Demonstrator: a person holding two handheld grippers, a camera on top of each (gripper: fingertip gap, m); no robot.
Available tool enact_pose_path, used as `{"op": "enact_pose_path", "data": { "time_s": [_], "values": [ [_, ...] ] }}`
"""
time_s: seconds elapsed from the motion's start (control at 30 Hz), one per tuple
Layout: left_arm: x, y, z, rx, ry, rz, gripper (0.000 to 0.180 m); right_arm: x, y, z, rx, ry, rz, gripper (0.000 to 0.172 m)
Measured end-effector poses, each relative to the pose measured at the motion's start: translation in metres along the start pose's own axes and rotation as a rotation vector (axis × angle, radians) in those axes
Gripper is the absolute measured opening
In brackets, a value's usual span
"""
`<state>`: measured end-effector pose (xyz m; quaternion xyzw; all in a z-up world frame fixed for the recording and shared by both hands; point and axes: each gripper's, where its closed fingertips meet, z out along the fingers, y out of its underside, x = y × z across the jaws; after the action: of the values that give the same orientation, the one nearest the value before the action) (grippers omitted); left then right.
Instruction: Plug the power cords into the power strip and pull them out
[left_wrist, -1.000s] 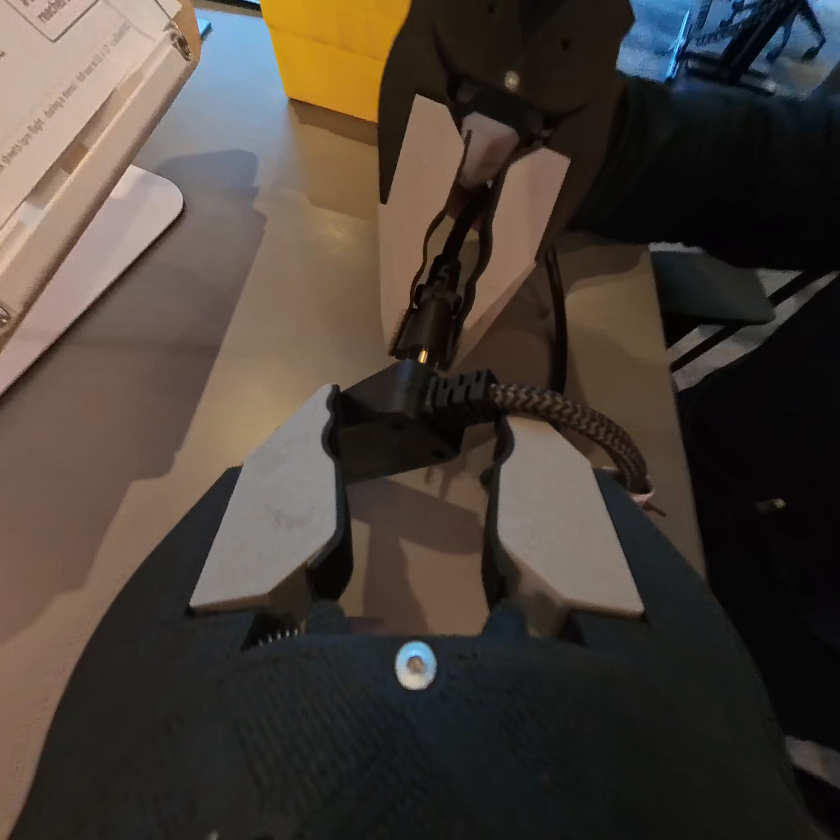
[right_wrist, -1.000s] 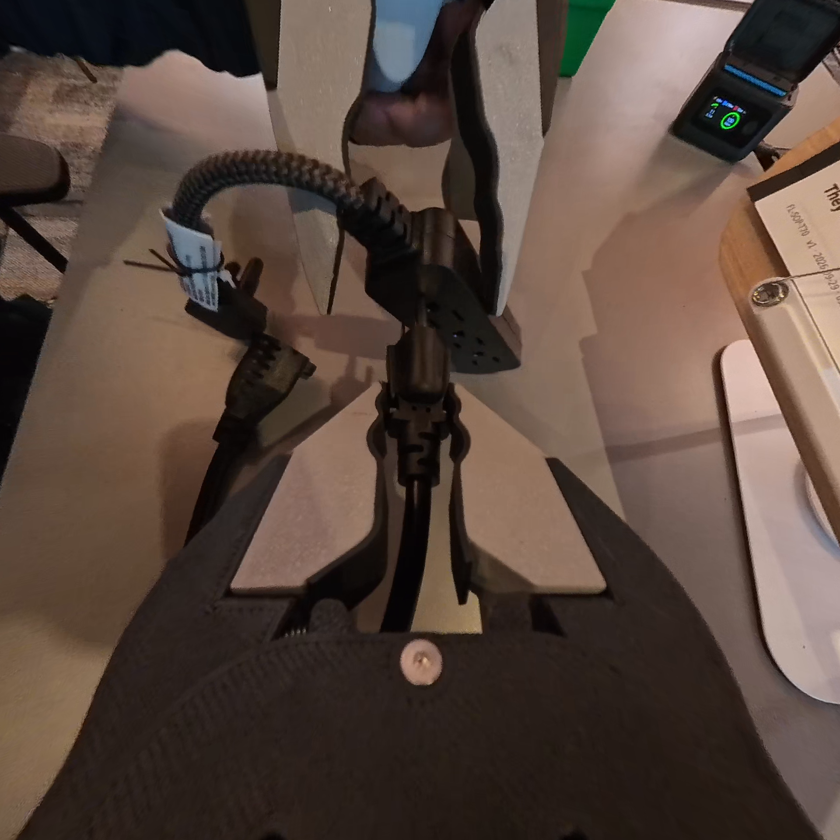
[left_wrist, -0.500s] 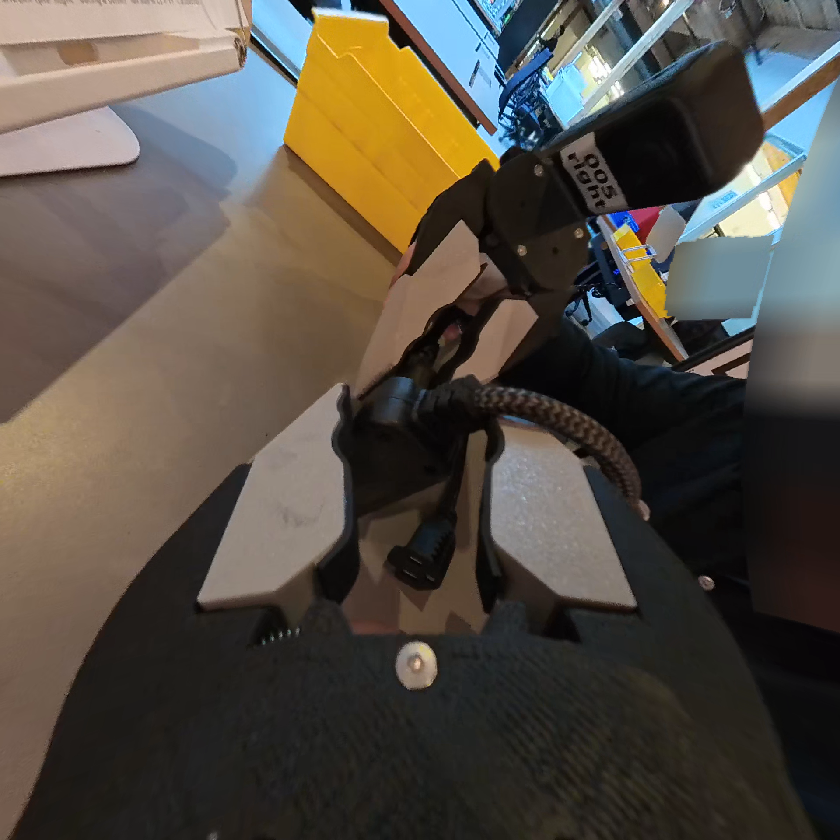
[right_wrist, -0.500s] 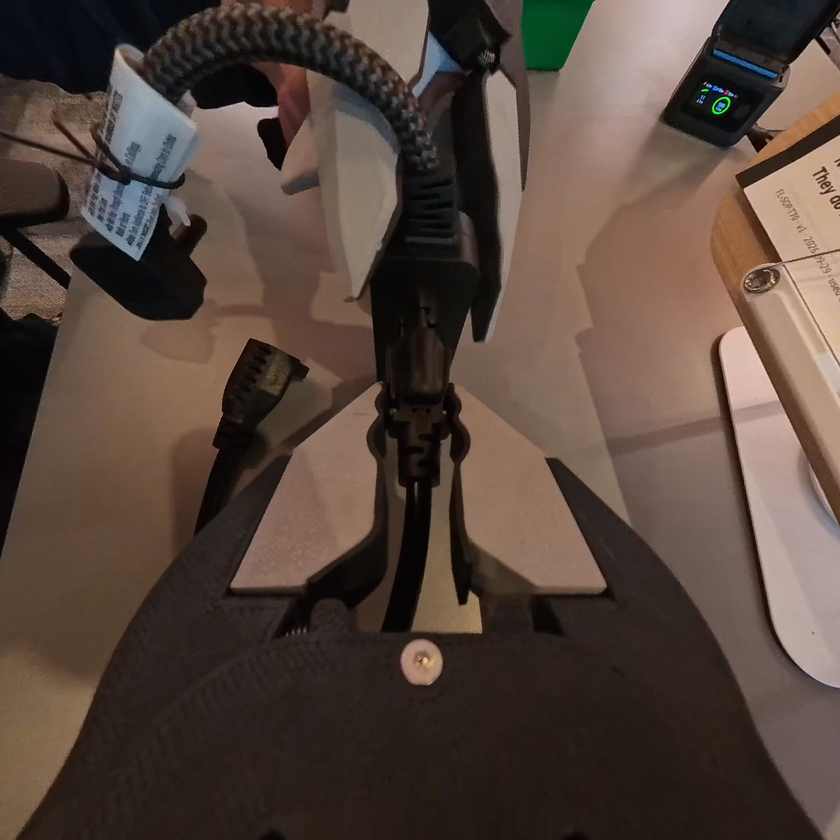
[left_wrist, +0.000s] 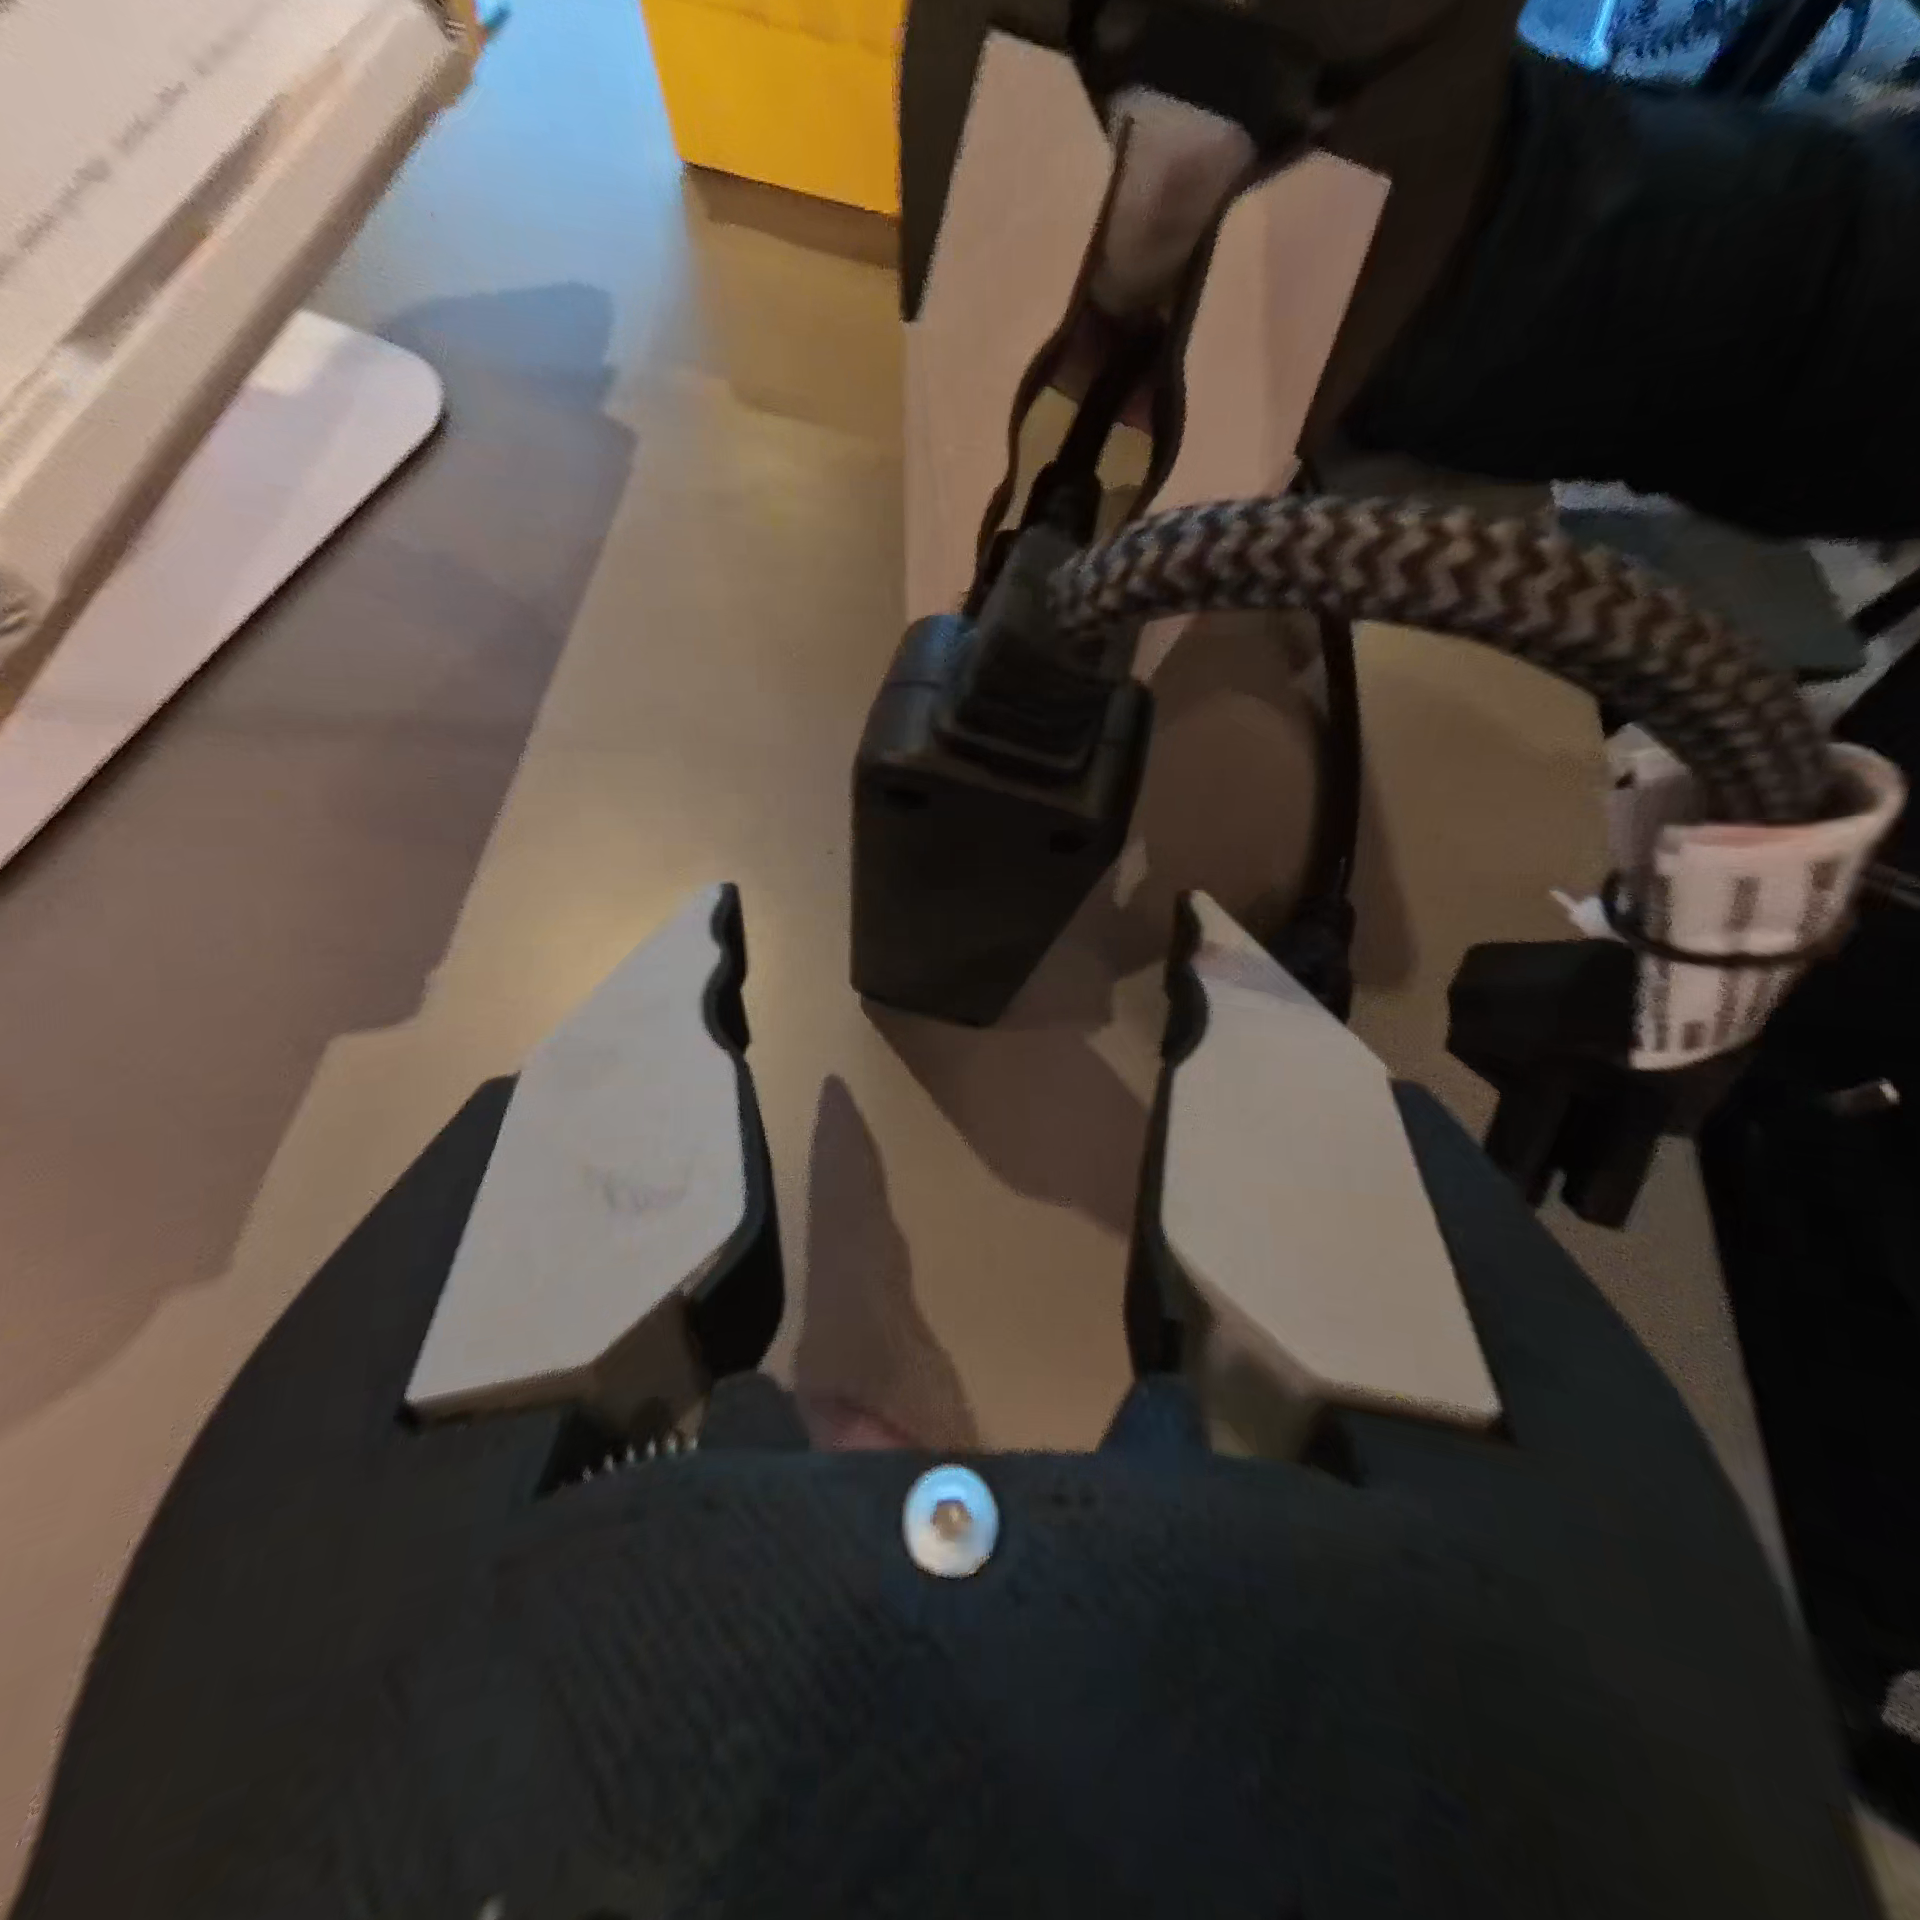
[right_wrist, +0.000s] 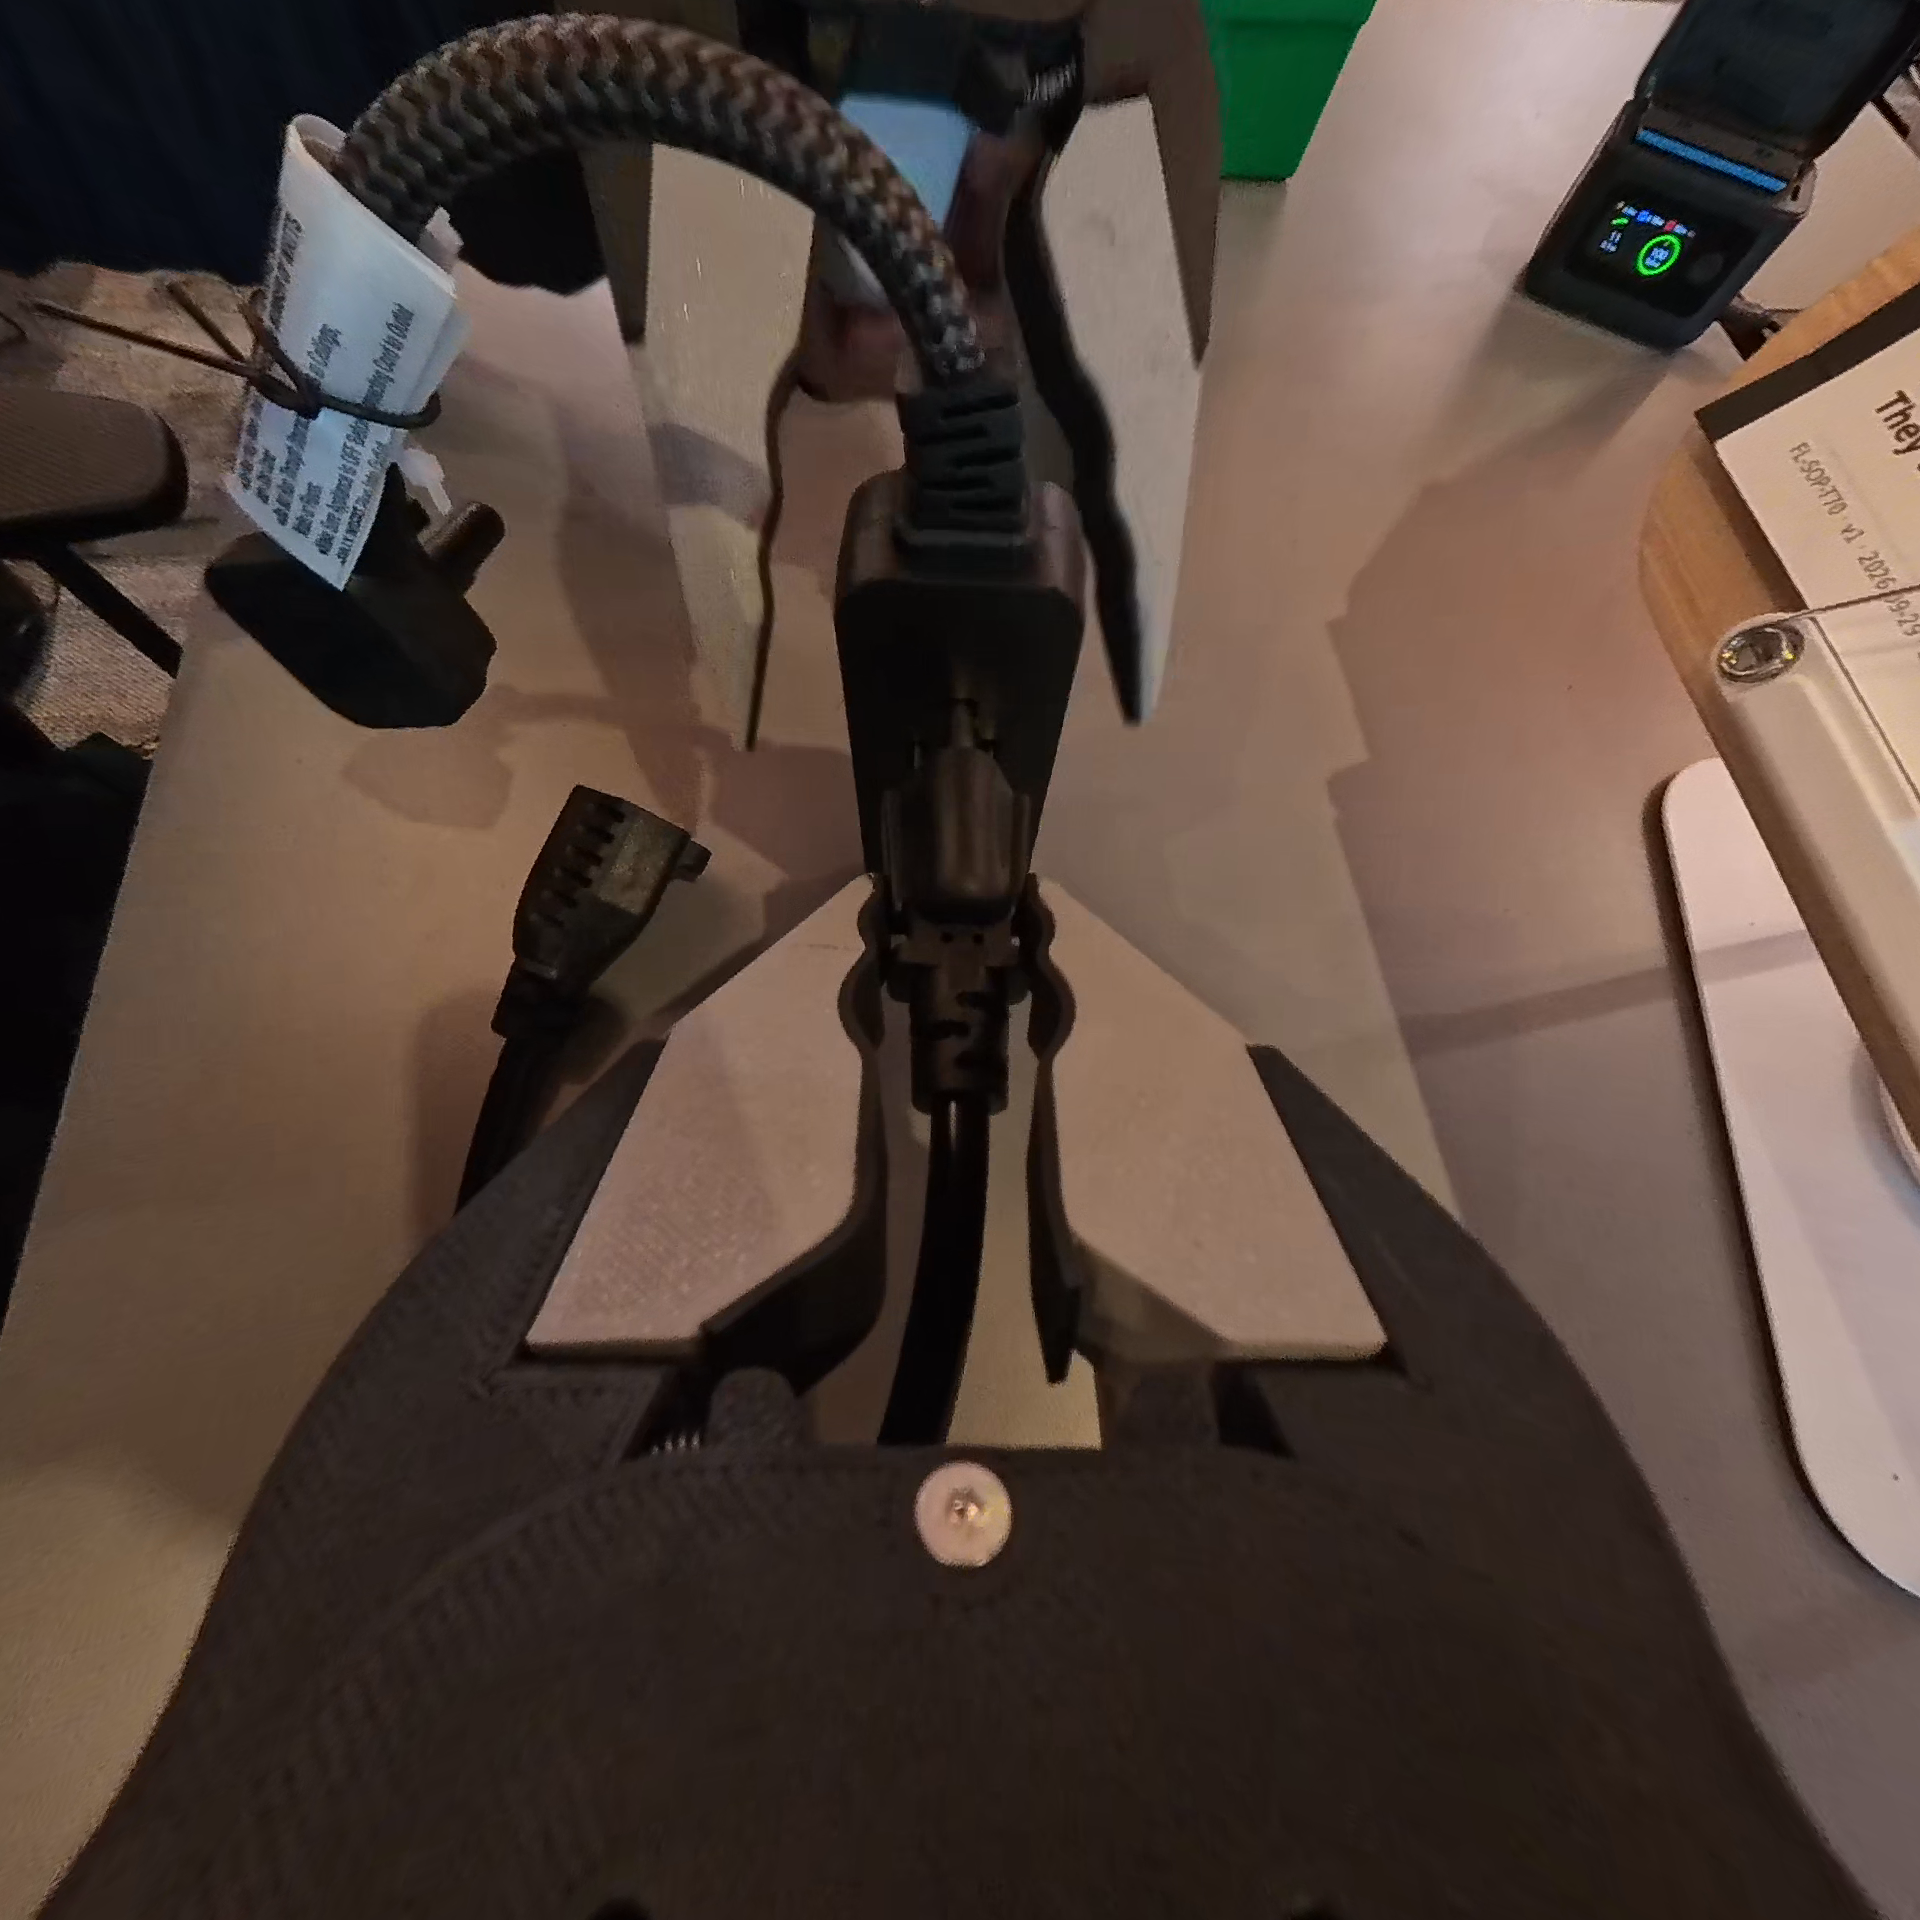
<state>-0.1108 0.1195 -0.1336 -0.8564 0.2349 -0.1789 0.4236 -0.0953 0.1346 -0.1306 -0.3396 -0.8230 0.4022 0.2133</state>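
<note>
Your left claw (left_wrist: 956, 935) pointed forward, wide open and empty. Your right claw (right_wrist: 956, 925) was squeezed on the ribbed black plug (right_wrist: 956, 997), pushed into the smooth black wedge-shaped power strip (left_wrist: 977, 852) with its woven cable (left_wrist: 1403, 582), above the tan desk (left_wrist: 665, 665).

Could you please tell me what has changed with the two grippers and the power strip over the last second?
The left gripper has let go of the black power strip: its fingers opened and drew back, clear of it. The strip now hangs on the plug, which has gone in. The right gripper stays clamped on that plug; the spare cord end stays on the table.
</note>
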Motion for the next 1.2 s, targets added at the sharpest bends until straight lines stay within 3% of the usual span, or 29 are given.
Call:
{"op": "enact_pose_path", "data": {
  "time_s": [0.1,0.23,0.53,1.0,1.2],
  "values": [
    [0.004,0.001,0.017,-0.022,0.007,0.103,0.046,-0.003,-0.001,0.0,-0.001,-0.005,-0.016,0.021],
    [0.004,-0.003,0.025,-0.028,0.0,0.145,0.044,-0.001,0.002,-0.004,-0.025,0.01,-0.027,0.021],
    [0.019,-0.016,0.024,-0.024,-0.006,0.083,0.046,-0.01,-0.001,-0.017,-0.068,0.012,-0.097,0.021],
    [0.022,-0.016,0.006,0.285,0.057,0.19,0.041,-0.014,0.002,-0.008,-0.01,-0.086,-0.047,0.021],
    [0.025,-0.026,0.014,0.224,0.015,0.147,0.041,-0.014,0.007,-0.016,-0.058,-0.067,-0.084,0.021]
  ]
}}
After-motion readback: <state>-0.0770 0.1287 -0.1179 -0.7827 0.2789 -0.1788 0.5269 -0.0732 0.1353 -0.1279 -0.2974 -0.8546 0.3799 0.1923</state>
